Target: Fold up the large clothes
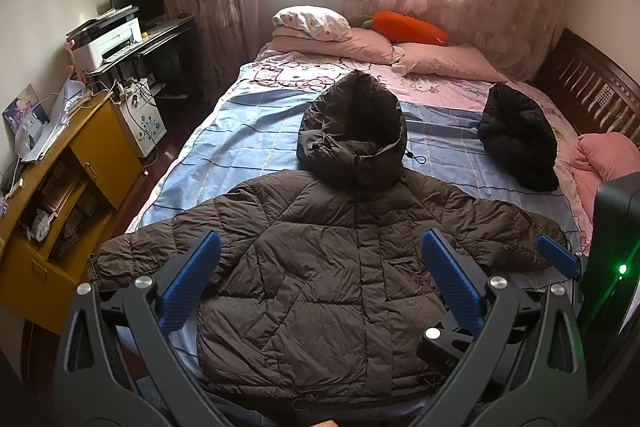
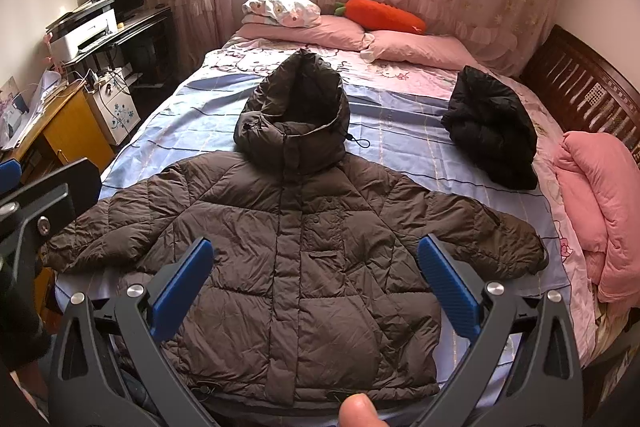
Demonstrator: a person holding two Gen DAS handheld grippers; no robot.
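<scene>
With the brown quilted hooded puffer jacket (image 2: 296,247) spread flat on the blue striped bedsheet (image 2: 192,115), hood at twelve o'clock, both left gripper (image 1: 320,283) and right gripper (image 2: 316,283) hover with jaws apart; each should probably pinch a cuff, at nine and three o'clock, folding sleeves inward.

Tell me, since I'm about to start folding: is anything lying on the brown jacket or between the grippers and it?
Nothing visible does. The brown jacket lies spread flat on the bed, front up, with both the left gripper and the right gripper open just above it. The black bundle sits apart, further up the bed.
</scene>
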